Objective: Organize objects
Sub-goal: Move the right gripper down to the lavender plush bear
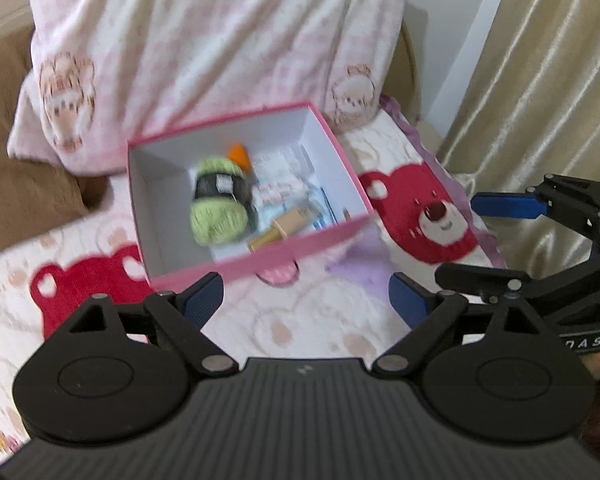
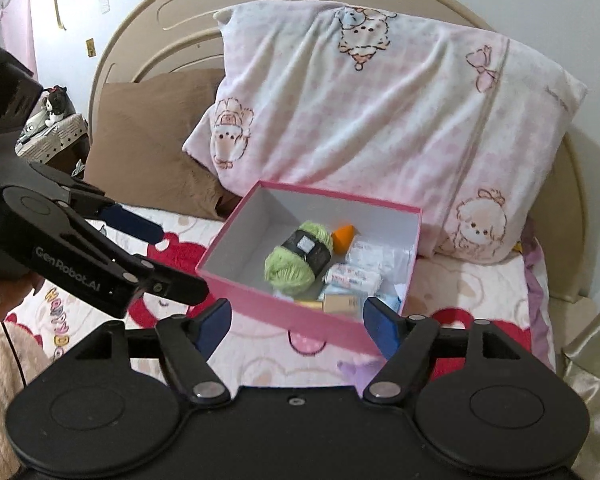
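Both grippers apart and empty above a filled pink box (image 2: pixel 284 312) at the bed's head end.

Left gripper (image 1: pixel 306 300) and right gripper (image 2: pixel 296 326) hold nothing; green yarn (image 2: pixel 296 260) and small packets lie inside, likely gathered there for tidiness, against the pillow (image 2: pixel 380 120).

I see the pink box (image 2: pixel 300 312) sitting open on the bed, white inside, its far side close to the pillow end and its near wall facing me. Inside, a green yarn ball (image 2: pixel 290 268) with a dark paper band lies on its side near the middle. An orange piece (image 2: pixel 343 237) sits just behind it. White packets (image 2: pixel 354 276) and a tan carton (image 2: pixel 342 303) fill the right part.
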The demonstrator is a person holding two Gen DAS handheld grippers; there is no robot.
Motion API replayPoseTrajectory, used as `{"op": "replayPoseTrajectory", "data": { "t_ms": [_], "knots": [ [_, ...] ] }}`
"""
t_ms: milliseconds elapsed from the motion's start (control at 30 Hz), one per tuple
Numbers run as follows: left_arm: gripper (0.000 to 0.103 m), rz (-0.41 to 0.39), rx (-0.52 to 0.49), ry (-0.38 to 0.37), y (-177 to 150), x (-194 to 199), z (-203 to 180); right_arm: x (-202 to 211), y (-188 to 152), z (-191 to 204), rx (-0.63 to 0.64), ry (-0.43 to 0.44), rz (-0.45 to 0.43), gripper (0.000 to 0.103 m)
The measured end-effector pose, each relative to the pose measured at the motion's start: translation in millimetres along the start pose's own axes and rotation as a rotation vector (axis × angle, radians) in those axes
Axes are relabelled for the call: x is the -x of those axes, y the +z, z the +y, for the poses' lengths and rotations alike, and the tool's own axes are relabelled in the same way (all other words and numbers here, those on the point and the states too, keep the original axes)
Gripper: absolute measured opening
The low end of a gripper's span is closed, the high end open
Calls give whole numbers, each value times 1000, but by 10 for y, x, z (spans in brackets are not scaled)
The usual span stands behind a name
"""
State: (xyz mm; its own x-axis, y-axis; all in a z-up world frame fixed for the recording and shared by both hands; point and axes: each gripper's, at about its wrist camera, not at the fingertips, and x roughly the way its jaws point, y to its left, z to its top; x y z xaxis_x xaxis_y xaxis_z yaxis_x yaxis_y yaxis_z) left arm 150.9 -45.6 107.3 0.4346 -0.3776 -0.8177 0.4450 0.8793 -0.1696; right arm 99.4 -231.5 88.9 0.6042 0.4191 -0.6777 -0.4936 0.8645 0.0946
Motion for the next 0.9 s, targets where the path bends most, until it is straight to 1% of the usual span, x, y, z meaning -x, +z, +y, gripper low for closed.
{"op": "replayPoseTrajectory", "data": {
  "t_ms": [67,200,300,367,433,533,600,667,733,800,867,900],
  "knots": [
    [90,5,-5,-5,-129,-21,-71,37,-138,-22,2,8,1,78],
    [90,23,22,-32,-338,-140,-174,8,-395,-76,50,11,2,84],
    [90,35,68,-43,-447,-300,-216,-26,-585,-186,86,5,-20,87],
    [90,43,92,-55,-502,-426,-234,-88,-694,-300,71,11,-20,88],
    [90,43,124,-60,-551,-559,-238,-168,-811,-384,92,6,-12,89],
    [91,45,176,-50,-612,-793,-238,-324,-966,-481,146,-8,-4,92],
    [91,50,211,-33,-641,-952,-236,-432,-1032,-569,141,-12,-9,94],
    [92,36,241,-36,-675,-1093,-227,-559,-1093,-674,98,-24,-8,94],
    [94,21,275,-46,-711,-1233,-217,-672,-1136,-729,85,-48,1,94],
    [95,8,291,-49,-736,-1342,-223,-791,-1191,-786,82,-53,10,94],
    [95,-19,281,-54,-769,-1440,-263,-910,-1236,-831,68,-55,22,94],
    [96,-43,254,-73,-785,-1480,-301,-965,-1253,-848,55,-58,32,94]
  ]
}}
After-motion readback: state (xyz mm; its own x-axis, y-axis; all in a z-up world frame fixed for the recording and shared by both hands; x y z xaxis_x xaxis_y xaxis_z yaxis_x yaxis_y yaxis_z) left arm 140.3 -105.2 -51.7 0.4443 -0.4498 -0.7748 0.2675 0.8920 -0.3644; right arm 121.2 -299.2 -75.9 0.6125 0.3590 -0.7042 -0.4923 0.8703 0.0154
